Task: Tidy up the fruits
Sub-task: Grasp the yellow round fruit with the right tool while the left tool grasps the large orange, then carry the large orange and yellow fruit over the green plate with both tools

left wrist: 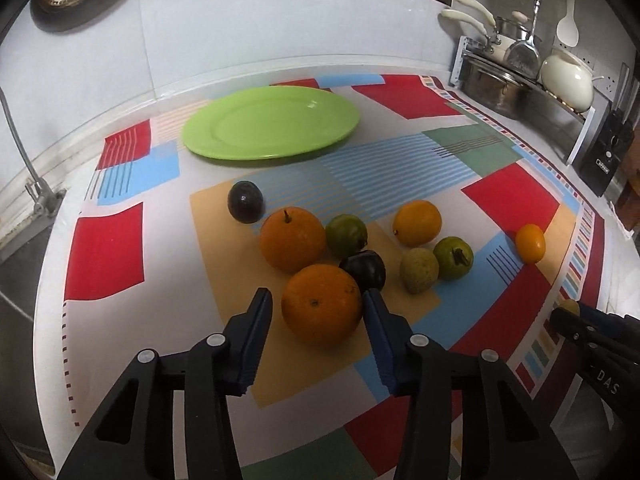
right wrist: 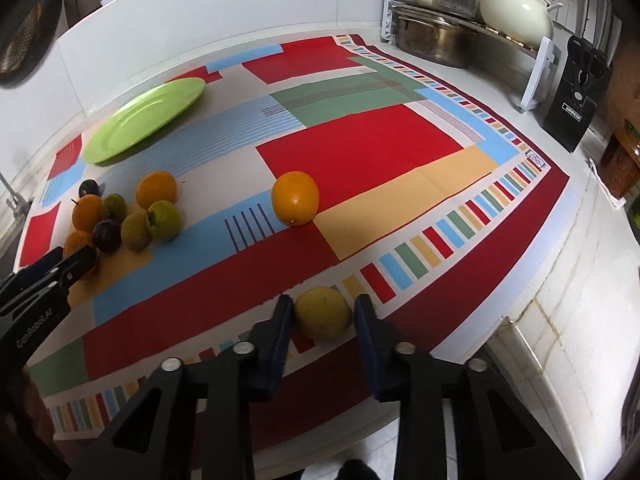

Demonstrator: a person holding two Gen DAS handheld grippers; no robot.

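A cluster of fruits lies on the patterned cloth [left wrist: 120,256]. My left gripper [left wrist: 318,300] is open around a large orange [left wrist: 321,303]; its right finger touches the orange, the left stands apart. Behind it are a second orange [left wrist: 292,239], dark plums [left wrist: 363,270] [left wrist: 245,202], green fruits [left wrist: 346,234] [left wrist: 453,257] and a yellow-orange citrus [left wrist: 417,223]. An empty green plate [left wrist: 270,122] sits at the back. My right gripper [right wrist: 323,307] is open around a yellow lemon [right wrist: 323,313] near the cloth's front edge. A lone orange [right wrist: 295,198] lies mid-cloth.
A dish rack with steel pots [left wrist: 494,86], a cream teapot [left wrist: 566,76] and hanging utensils stands at the back right. A black knife block [right wrist: 576,94] stands beside it. A sink and faucet [left wrist: 38,188] are at the left. The counter edge runs along the right.
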